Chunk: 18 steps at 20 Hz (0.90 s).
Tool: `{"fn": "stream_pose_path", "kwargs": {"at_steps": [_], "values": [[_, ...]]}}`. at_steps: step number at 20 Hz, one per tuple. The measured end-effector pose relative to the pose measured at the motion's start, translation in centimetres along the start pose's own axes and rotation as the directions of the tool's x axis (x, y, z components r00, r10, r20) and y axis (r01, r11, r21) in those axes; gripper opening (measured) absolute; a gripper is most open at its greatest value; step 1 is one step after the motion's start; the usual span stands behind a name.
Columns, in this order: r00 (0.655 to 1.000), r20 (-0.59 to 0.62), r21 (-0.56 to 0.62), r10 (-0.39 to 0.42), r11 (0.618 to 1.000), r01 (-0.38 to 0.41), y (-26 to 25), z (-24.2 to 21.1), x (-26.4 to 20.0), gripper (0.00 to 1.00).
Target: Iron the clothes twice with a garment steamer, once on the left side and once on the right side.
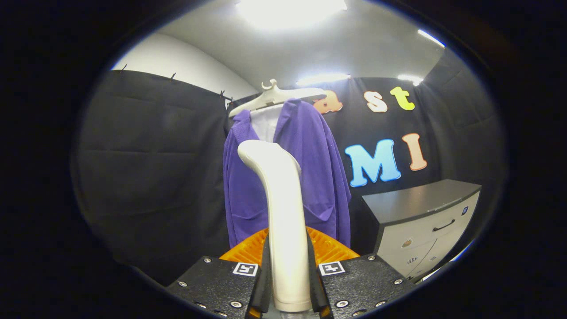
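Steamer (283, 221) stands upright between the 2 fingers of the gripper (288, 283), which are closed on its handle from both sides, its bent head tipped to the left and pointing toward the purple garment (319, 177) hanging straight ahead, beyond it. Past that, the hanger (277, 97) holds the garment against the black wall, with a cabinet (421, 221) to the right. The steamer's face and the middle of the garment behind it are hidden, so I cannot tell whether they touch.

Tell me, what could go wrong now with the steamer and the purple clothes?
The steamer stands tall between the gripper's jaws, clamped only low on its handle, so it might tip or twist. The purple garment hangs loosely on a hanger beyond it, so a push could swing it. The cabinet nearby could get bumped.
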<state>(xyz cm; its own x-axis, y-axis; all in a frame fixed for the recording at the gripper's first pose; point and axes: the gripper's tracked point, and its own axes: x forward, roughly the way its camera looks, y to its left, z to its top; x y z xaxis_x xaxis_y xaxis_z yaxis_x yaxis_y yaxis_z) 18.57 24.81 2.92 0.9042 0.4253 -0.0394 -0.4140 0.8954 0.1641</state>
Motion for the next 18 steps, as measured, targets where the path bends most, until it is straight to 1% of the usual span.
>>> {"fn": "stream_pose_path", "kwargs": {"at_steps": [6, 10, 12, 15, 18], "values": [[0.994, 0.097, -0.013, 0.051, 0.999, -0.050, 3.3, 6.6, 2.2, 0.35], [0.986, 0.143, -0.025, 0.088, 0.996, -0.086, 5.9, 10.0, 4.4, 0.35], [0.985, 0.144, -0.031, 0.095, 0.995, -0.092, 7.0, 10.6, 5.7, 0.35], [0.987, 0.137, -0.032, 0.084, 0.996, -0.081, 7.7, 11.1, 8.3, 0.35], [0.991, 0.107, -0.047, 0.081, 0.996, -0.076, 8.9, 10.8, 10.9, 0.36]]}}
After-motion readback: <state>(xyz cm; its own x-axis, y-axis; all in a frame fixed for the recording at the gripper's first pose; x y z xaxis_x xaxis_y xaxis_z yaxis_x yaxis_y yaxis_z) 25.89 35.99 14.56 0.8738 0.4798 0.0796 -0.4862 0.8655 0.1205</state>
